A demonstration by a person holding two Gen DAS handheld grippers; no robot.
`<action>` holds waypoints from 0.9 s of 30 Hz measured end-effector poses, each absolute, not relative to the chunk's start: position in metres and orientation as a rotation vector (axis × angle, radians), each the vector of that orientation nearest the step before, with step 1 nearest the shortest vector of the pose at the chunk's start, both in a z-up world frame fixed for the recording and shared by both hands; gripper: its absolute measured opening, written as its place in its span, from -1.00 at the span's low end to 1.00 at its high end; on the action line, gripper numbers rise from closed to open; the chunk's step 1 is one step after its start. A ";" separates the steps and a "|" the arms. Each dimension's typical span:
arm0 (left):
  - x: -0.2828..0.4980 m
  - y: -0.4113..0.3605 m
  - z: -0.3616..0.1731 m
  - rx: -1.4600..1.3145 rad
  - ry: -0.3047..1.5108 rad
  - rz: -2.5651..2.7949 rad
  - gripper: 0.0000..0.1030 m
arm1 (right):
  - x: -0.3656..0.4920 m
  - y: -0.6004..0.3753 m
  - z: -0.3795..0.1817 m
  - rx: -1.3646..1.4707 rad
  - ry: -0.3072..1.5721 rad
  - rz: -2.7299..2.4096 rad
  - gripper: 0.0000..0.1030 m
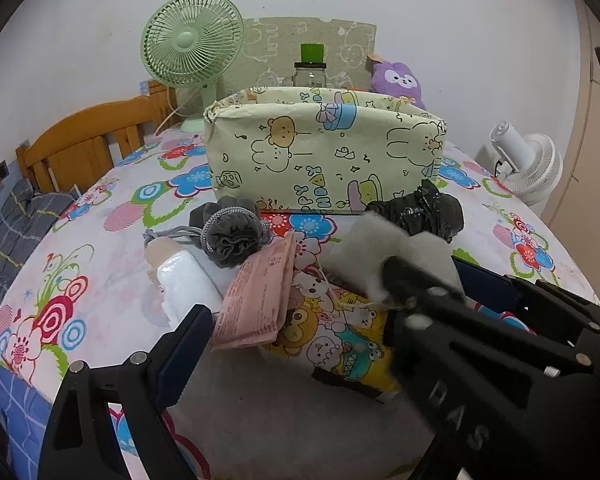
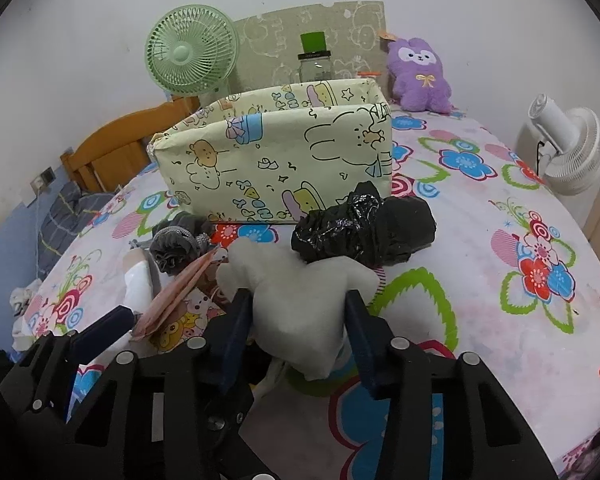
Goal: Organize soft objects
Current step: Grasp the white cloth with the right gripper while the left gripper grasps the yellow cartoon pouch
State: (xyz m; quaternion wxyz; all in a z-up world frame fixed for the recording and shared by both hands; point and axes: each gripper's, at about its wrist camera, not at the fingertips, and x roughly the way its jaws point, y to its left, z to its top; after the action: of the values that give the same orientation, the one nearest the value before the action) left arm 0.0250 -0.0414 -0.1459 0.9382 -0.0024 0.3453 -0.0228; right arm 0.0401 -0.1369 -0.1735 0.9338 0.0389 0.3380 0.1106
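1. The right gripper point(image 2: 298, 312) is clamping a white padding wad point(image 2: 296, 300), centre frame, long axis seemingly lying crosswise.
2. The left gripper point(image 1: 332, 304) is standing wide apart, lower frame.
3. The cartoon-print box point(image 2: 276, 156) is sitting behind.

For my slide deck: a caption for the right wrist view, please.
Right hand-held gripper shut on a white plush piece, facing the cartoon-print storage box on the floral bedsheet.
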 end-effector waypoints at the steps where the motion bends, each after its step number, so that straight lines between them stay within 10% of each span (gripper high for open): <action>1: 0.023 -0.042 -0.145 0.000 0.699 -0.043 0.80 | 0.038 -0.137 -0.173 0.078 0.684 0.216 -0.25; 27: 0.025 -0.063 -0.150 -0.012 0.696 -0.105 0.74 | 0.029 -0.164 -0.175 0.119 0.686 0.120 -0.44</action>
State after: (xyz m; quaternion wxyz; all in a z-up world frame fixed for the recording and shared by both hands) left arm 0.0246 -0.0632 -0.1496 0.9387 -0.0061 0.3407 -0.0514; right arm 0.0289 -0.1640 -0.1746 0.9383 0.0583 0.3357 0.0588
